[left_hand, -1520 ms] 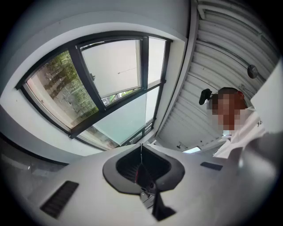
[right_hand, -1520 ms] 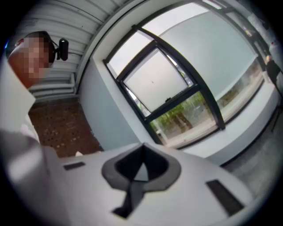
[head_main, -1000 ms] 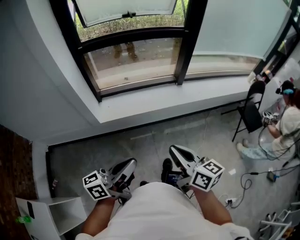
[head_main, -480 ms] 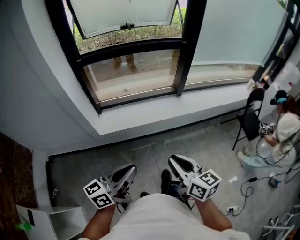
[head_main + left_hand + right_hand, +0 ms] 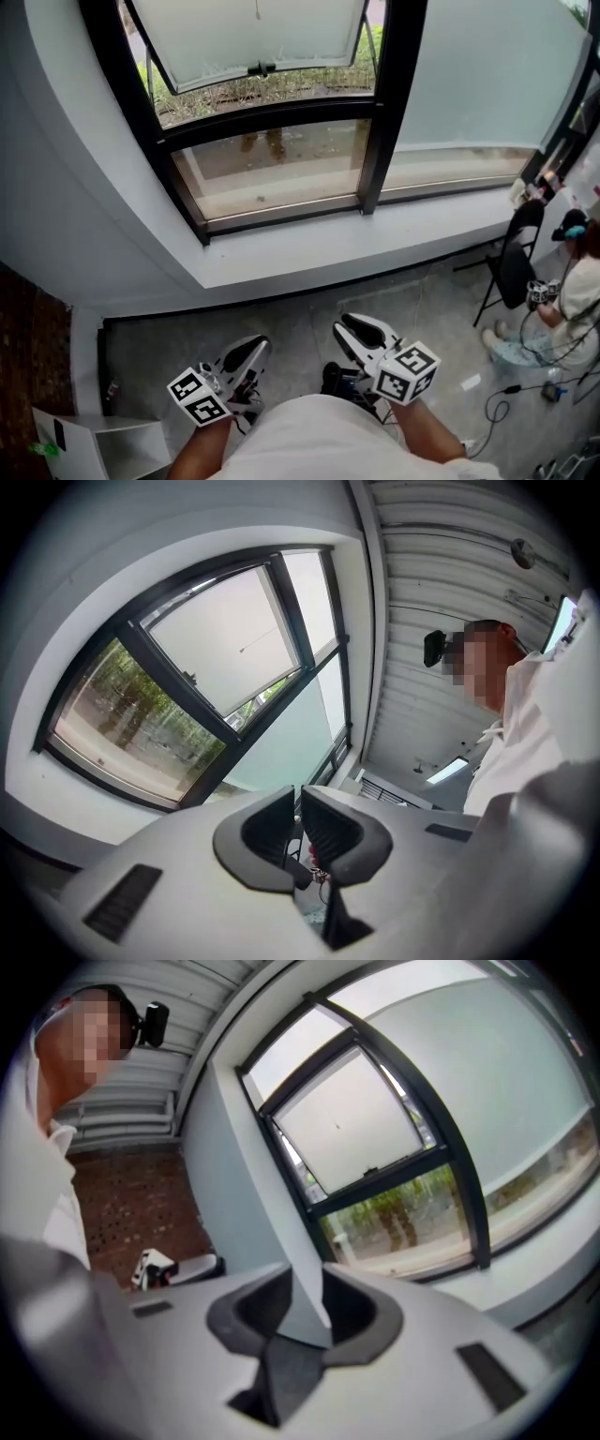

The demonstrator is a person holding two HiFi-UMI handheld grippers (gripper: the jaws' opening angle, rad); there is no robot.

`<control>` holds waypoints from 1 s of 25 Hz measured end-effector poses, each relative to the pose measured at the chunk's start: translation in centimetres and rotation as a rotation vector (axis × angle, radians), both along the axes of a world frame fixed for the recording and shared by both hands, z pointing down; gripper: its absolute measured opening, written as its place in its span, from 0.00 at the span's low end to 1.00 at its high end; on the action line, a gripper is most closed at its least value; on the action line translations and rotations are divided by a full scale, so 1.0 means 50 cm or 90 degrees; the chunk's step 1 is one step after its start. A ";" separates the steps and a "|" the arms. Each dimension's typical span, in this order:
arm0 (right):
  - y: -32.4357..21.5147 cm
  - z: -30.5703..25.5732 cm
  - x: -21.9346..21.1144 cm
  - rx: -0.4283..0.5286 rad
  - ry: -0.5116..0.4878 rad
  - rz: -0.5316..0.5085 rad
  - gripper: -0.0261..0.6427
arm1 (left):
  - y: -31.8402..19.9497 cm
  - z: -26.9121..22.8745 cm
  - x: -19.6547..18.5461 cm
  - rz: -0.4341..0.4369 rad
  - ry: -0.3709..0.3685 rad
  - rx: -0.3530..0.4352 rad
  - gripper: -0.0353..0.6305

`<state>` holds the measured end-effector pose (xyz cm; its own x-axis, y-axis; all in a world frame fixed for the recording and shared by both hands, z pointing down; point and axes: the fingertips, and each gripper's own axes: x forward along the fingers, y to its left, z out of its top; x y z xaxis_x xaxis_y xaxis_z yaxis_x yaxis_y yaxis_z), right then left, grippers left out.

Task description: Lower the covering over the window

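Blind (image 5: 246,30) at far side, hanging partway down the left pane of the window (image 5: 272,169), with bare glass below its bottom rail. Left gripper (image 5: 255,345) near, jaws together, empty. Right gripper (image 5: 349,324) beside it, jaws just been opening, now apart, nothing between. Both well short of the sill (image 5: 394,230).

At my twelve o'clock stands a black-framed window (image 5: 272,173) over a pale sill (image 5: 356,239). Grey floor (image 5: 187,328) lies below me, with a black chair (image 5: 514,267) at three o'clock and a white shelf (image 5: 94,436) at eight.

Black chair (image 5: 514,270), seated person (image 5: 574,286), white shelf unit (image 5: 94,441)
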<state>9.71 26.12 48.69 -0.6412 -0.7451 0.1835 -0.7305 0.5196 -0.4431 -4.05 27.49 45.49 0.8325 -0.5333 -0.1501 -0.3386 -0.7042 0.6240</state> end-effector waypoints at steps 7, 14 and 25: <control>-0.113 -0.021 0.073 0.013 0.011 -0.028 0.18 | -0.098 -0.020 0.075 -0.031 -0.002 0.008 0.09; -0.183 -0.050 0.124 0.031 0.015 -0.065 0.18 | -0.153 -0.047 0.132 -0.059 -0.017 0.028 0.09; -0.251 -0.058 0.182 0.045 0.011 -0.092 0.18 | -0.209 -0.052 0.191 -0.087 -0.029 0.032 0.09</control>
<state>18.81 13.59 45.80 -0.7398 -0.6567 0.1464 -0.6533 0.6491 -0.3897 5.48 17.03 42.88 0.7590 -0.6351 -0.1433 -0.4611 -0.6797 0.5704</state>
